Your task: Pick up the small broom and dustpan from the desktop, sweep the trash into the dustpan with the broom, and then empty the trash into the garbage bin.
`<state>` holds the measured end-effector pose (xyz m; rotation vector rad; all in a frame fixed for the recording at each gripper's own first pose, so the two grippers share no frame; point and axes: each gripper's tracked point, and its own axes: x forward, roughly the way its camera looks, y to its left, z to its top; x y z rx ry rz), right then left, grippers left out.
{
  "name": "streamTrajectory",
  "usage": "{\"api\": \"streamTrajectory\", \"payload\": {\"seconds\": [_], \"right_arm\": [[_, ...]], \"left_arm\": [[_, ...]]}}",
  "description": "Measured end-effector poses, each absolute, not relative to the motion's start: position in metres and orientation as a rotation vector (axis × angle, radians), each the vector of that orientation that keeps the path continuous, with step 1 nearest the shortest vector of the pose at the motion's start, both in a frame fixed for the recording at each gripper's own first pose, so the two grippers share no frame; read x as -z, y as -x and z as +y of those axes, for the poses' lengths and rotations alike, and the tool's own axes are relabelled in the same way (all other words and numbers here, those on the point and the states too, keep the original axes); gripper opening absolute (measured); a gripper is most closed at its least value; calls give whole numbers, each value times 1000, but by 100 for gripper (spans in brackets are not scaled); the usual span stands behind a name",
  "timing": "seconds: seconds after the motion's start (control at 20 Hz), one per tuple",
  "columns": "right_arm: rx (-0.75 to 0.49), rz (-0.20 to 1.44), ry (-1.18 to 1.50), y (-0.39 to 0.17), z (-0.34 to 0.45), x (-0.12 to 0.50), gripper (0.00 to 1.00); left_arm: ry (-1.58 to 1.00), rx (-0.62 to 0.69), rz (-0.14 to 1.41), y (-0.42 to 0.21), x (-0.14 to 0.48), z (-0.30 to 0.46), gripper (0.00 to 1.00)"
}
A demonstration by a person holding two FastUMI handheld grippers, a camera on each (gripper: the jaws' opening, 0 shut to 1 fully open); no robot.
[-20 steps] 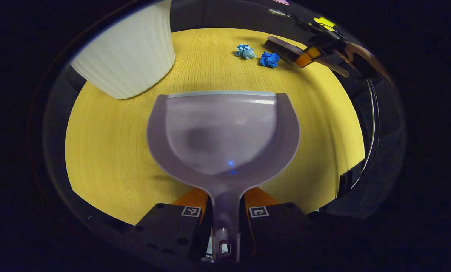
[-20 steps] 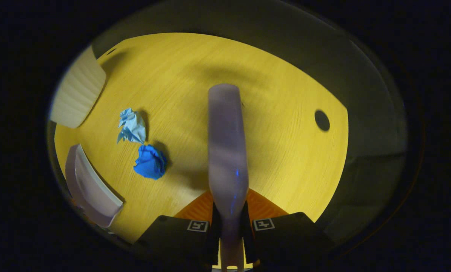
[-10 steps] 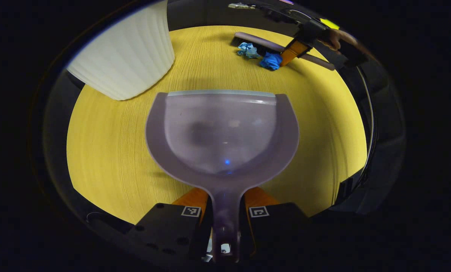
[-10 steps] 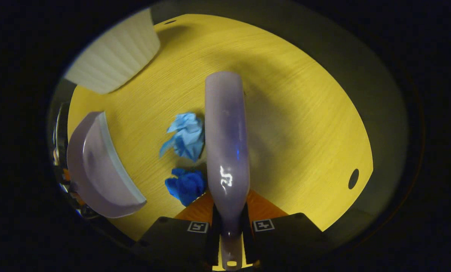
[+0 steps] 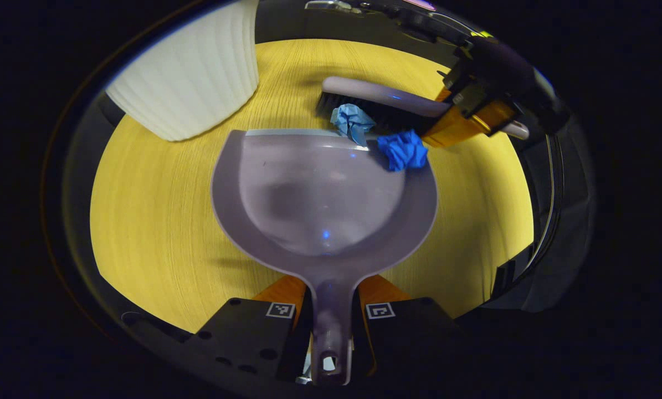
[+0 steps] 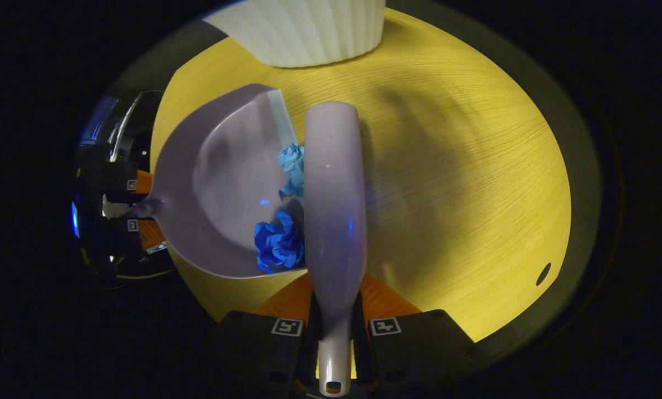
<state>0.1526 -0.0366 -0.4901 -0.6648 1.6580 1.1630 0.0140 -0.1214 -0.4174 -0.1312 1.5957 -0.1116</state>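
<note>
On bench (image 5: 159, 221): one ribbed white bin (image 5: 189, 72) at far edge, ready for emptying. One dustpan (image 5: 322, 194), lying flat, lip toward trash to receive it; handle clamped in left claw (image 5: 331, 316). One broom (image 6: 333, 210), handle clamped in right claw (image 6: 335, 332), bristles behind trash to push it in. Two paper wads at lip: dark blue wad (image 5: 401, 151) on rim, light blue wad (image 5: 352, 122) just entering.

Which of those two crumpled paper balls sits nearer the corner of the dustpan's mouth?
The dark blue paper ball sits at the corner of the dustpan mouth, beside its side wall. The pale blue paper ball lies nearer the middle of the front lip.
</note>
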Motion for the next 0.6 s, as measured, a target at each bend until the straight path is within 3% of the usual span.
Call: {"api": "streamTrajectory", "payload": {"seconds": [0.25,0.6], "right_arm": [[-1189,1684,606,-152,-30,479,29],[-822,1665,348,-190,-82,482,29]], "left_arm": [[169,137,1544,-3,421,-118,30],[247,215,1431,18,406,-121,31]]}}
